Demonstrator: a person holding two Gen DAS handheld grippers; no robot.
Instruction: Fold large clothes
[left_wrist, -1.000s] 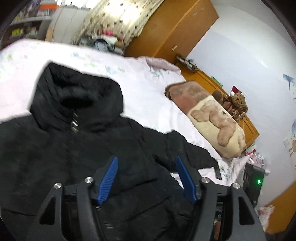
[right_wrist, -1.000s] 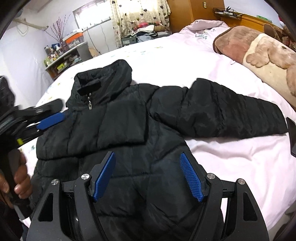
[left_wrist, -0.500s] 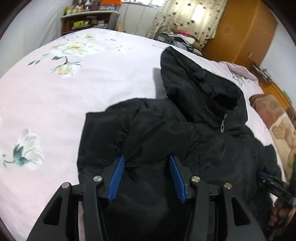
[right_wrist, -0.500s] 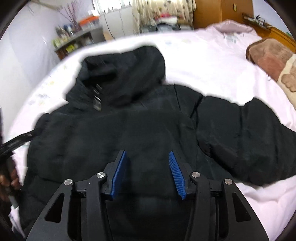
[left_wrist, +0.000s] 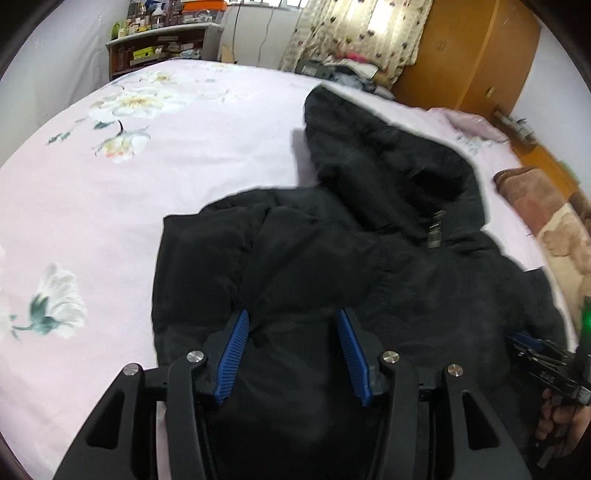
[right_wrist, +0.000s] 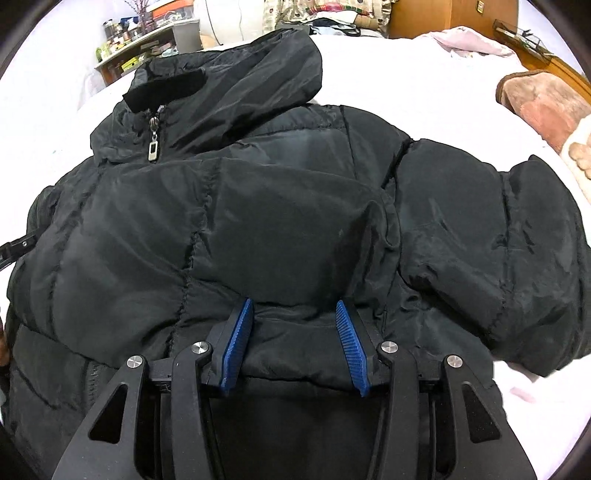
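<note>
Black puffer jacket (right_wrist: 258, 206) spread on pink floral bedsheet (left_wrist: 92, 192); wooden wardrobe (left_wrist: 469, 51), curtain (left_wrist: 354, 26), shelf (left_wrist: 159, 48) behind. Left gripper (left_wrist: 291, 332) and right gripper (right_wrist: 291, 321) both spread, fabric bulging between fingers.

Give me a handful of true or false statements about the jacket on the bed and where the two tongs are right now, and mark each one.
1. The black puffer jacket lies on a pink floral bedsheet. True.
2. The jacket's zipper pull sits up near the collar. True.
3. The right tongs are clamped shut with nothing between them. False: the jaws stand apart with a fold of jacket fabric between them.
4. The jacket is red. False: it is black.
5. The left tongs are over the jacket, jaws apart. True.
</note>
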